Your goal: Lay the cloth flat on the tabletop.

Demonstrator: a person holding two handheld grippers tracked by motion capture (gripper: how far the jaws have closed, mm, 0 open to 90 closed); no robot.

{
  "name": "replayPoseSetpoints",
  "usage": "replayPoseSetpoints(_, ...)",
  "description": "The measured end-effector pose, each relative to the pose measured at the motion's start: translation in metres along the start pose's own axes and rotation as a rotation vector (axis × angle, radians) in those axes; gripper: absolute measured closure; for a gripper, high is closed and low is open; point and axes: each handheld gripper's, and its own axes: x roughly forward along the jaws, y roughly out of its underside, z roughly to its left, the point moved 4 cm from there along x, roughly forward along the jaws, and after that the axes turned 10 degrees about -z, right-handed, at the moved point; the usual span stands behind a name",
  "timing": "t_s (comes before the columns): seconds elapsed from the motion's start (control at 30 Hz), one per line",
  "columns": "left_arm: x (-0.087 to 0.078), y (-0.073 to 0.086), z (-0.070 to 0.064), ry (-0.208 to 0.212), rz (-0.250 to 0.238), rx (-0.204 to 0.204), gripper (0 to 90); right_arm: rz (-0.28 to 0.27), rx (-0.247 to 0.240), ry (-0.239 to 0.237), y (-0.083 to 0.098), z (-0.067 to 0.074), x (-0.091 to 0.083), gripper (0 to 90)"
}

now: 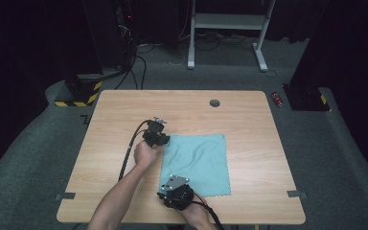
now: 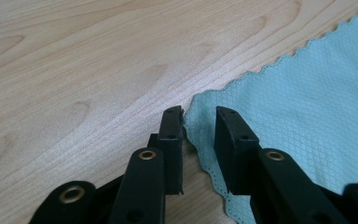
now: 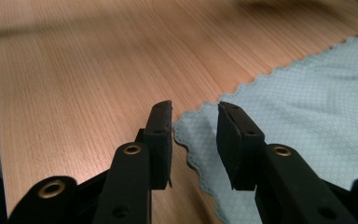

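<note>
- The cloth (image 1: 196,164) lies flat on the wooden surface (image 1: 124,110), nearly square with no real long axis, its edges running square with the surface's edges.
- The left claw (image 2: 199,122) straddles the cloth's far-left corner, jaws spread, nothing pinched yet.
- The right claw (image 3: 195,120) straddles the cloth's near-left corner, also spread.
- Both corners of one edge are likely targeted so that the cloth lifts evenly for a fold.

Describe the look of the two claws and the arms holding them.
Both claws are black. The left claw and right claw each have two flat rectangular jaws on linkage arms with brass-coloured pivot rings. In the high view a thick black cable trails from the left one, and a grey three-cornered plate tops the right. Forearms bare, no sleeves.
</note>
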Motion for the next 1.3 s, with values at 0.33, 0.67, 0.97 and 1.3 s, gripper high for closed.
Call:
replayPoseSetpoints(0.33,0.004,-0.004,-0.001,-0.002,-0.003,-0.002,82.1,0.000,-0.051,0.004,-0.001,0.007,0.002,70.3)
replayPoseSetpoints(0.67,0.004,-0.004,0.006,0.012,-0.014,-0.040,88.7,0.013,-0.061,0.038,-0.001,0.007,0.001,88.7)
replayPoseSetpoints(0.97,-0.004,-0.014,0.005,0.036,-0.050,-0.045,89.1,0.007,-0.057,0.050,-0.002,0.009,-0.002,89.9)
replayPoseSetpoints(1.3,-0.016,-0.025,0.008,0.049,-0.084,-0.046,89.2,-0.026,-0.061,0.054,-0.014,0.009,-0.012,90.0)
